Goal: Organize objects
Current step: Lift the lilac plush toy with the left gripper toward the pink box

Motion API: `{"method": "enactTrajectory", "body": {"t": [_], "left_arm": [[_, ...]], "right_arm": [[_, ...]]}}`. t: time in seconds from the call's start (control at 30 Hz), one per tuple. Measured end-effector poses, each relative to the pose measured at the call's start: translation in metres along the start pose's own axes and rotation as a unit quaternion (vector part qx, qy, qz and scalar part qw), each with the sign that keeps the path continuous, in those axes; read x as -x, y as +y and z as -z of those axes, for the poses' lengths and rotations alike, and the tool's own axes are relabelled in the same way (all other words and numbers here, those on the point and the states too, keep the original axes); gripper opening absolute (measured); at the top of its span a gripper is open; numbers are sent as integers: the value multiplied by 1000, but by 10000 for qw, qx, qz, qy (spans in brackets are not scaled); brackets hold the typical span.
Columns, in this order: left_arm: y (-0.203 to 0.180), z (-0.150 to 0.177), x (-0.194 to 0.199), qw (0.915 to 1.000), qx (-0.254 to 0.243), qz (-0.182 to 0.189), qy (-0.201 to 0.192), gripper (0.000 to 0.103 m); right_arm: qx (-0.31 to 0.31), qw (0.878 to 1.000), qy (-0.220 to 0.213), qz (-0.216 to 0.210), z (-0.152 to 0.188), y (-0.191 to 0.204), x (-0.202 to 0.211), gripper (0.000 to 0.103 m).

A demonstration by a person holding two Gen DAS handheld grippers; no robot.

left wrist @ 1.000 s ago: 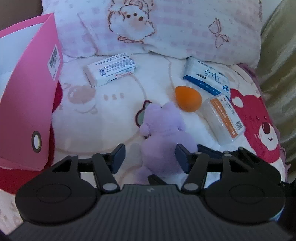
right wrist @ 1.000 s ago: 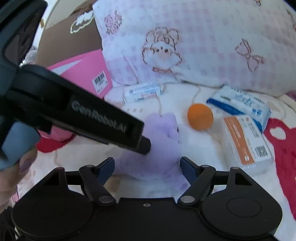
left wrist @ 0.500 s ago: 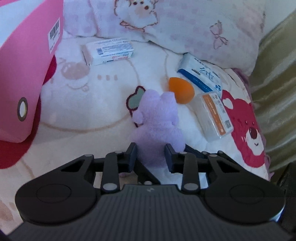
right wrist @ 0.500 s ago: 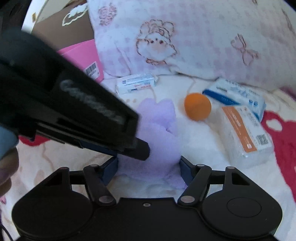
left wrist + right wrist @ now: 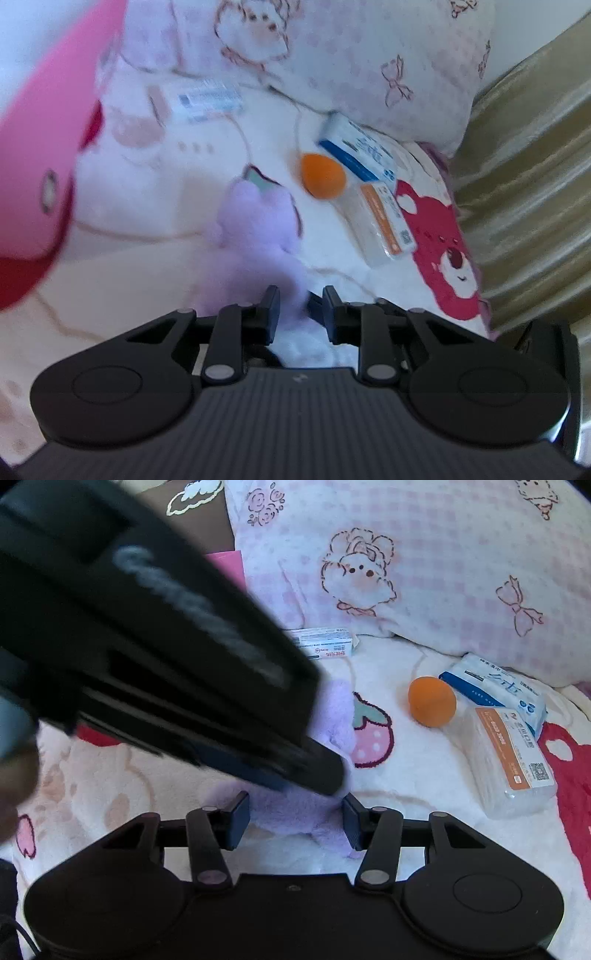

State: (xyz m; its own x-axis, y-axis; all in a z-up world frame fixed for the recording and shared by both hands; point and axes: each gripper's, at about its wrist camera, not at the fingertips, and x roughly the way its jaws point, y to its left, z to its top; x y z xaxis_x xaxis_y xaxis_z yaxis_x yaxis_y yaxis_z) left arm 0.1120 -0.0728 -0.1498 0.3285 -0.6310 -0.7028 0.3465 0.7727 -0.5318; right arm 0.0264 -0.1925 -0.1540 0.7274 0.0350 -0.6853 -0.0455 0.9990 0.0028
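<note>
A cartoon-print fleece blanket (image 5: 166, 206) covers the bed. A pink checked pillow (image 5: 443, 572) lies far; gold curtain (image 5: 524, 184) hangs right.

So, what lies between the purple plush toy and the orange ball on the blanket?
Only blanket, with a printed strawberry beside the purple plush toy; nothing stands before the orange ball. The right wrist view shows it best.

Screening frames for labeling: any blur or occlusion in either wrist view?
Left wrist: motion-smeared throughout, pink bag and purple plush soft. Right wrist: background sharp, but the blurred left gripper blocks the upper left and much of the plush.
</note>
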Motion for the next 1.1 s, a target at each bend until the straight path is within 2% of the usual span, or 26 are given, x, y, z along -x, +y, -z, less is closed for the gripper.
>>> {"method": "enactTrajectory", "body": {"t": [0.13,0.2,0.23,0.27,0.3,0.33,0.4,0.47,0.53,0.57,0.67,0.93,1.1], "left_arm": [[9,-5,3,9986,-130,-500,-63,24],[13,-5,1,9968,-228,-757,-68,31],[13,-4,-3,9957,-318,-870,-85,45],[13,-1,-6,9937,-469,-1007,-162,54],[12,3,-9,9913,-628,-1139,-221,64],[10,6,-11,9899,-749,-1182,-246,64],[11,8,-11,9923,-733,-972,-236,63],[14,10,-16,9957,-589,-715,-82,54],[13,13,-18,9969,-502,-599,-69,49],[11,15,-19,9967,-555,-584,-73,46],[7,18,-17,9964,-618,-574,-59,43],[0,17,-10,9954,-693,-655,49,42],[2,16,-5,9956,-599,-667,279,42]], "right_arm": [[-239,9996,42,-124,-2,-7,-3,57],[-328,9993,104,-140,-4,-9,-5,61],[-349,9992,152,-119,-4,-9,-6,64],[-359,9990,248,-89,-3,-10,-8,72],[-338,9987,373,2,-1,-11,-10,73],[-307,9988,364,74,2,-10,-10,73],[-249,9993,256,75,4,-9,-6,70],[-263,9995,175,-31,3,-10,-7,60],[-152,9998,107,19,3,-5,-6,58],[-99,9999,88,45,6,-2,-3,57],[-28,10000,61,58,5,-1,-1,54],[-12,10000,68,22,4,2,7,53],[-95,9997,193,-128,3,3,10,54]]}}
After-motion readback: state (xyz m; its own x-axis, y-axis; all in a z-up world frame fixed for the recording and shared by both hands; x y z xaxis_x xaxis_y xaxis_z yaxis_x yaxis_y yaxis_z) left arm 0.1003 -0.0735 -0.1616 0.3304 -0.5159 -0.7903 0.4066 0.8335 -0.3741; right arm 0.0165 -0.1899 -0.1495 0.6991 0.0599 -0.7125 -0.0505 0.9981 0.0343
